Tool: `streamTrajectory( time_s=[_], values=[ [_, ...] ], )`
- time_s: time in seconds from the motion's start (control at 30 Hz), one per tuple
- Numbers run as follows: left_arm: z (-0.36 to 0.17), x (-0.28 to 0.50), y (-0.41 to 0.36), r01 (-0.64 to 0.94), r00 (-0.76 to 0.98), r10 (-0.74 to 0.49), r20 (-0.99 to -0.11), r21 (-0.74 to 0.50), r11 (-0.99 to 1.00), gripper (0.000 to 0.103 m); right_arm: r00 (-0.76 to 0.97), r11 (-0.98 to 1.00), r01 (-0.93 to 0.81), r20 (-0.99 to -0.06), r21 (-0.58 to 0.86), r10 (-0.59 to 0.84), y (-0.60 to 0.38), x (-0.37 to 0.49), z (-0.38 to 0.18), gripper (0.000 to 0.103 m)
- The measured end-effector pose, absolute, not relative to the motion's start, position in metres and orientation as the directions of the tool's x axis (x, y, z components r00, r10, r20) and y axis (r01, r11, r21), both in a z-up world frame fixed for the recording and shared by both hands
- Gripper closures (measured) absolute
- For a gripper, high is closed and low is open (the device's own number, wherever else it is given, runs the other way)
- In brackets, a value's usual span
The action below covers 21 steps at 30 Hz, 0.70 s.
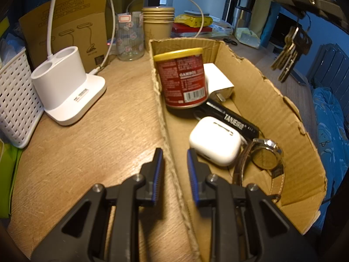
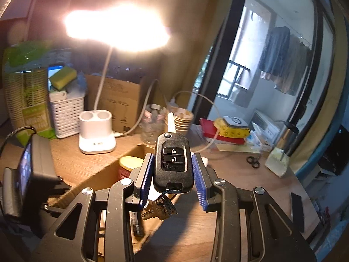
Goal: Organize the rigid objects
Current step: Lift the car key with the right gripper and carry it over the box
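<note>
My right gripper [image 2: 173, 172] is shut on a black car key fob [image 2: 173, 166] and holds it in the air above the cardboard box [image 2: 130, 152]. Brass keys [image 2: 160, 209] dangle from the fob; they also show in the left wrist view [image 1: 290, 52], high over the box's right side. The box [image 1: 261, 91] holds a red can with a yellow lid [image 1: 182, 77], a white earbud case [image 1: 214, 140], a wristwatch [image 1: 265, 156], a black bar-shaped item [image 1: 235, 120] and a white charger [image 1: 218, 79]. My left gripper [image 1: 175, 163] is empty, its jaws apart astride the box's left wall.
A white lamp base [image 1: 67, 87] stands on the wooden desk [image 1: 98, 152], with a white basket [image 1: 15, 100] at the left. A glass jar [image 1: 129, 37], stacked paper cups [image 1: 158, 21], books and scissors [image 2: 253, 161] lie at the back.
</note>
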<state>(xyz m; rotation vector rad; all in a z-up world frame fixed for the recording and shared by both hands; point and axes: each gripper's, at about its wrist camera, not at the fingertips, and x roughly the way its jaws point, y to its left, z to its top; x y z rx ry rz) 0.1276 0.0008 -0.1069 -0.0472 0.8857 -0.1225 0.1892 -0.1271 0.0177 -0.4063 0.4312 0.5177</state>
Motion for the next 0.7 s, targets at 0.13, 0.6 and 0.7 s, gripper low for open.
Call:
streamTrajectory(
  time_s=[0.13,0.6,0.7],
  values=[
    [-0.107,0.128,0.001,0.087,0.626,-0.126,-0.769,-0.092,0.992,0.079,0.756,0.779,-0.580,-0.515,-0.239,0.404,-0.118,0.191,0.007,0.065],
    [-0.107,0.128,0.001,0.087,0.626,-0.126,-0.769,-0.092,0.992,0.079,0.670,0.790,-0.595,-0.632,-0.145,0.389,-0.116,0.222,-0.050,0.065],
    [-0.107,0.127,0.001,0.087,0.626,-0.126,-0.769,-0.091,0.992,0.079,0.666,0.795,-0.588,-0.647,-0.147,0.373,-0.119,0.226,-0.058,0.065]
  ],
)
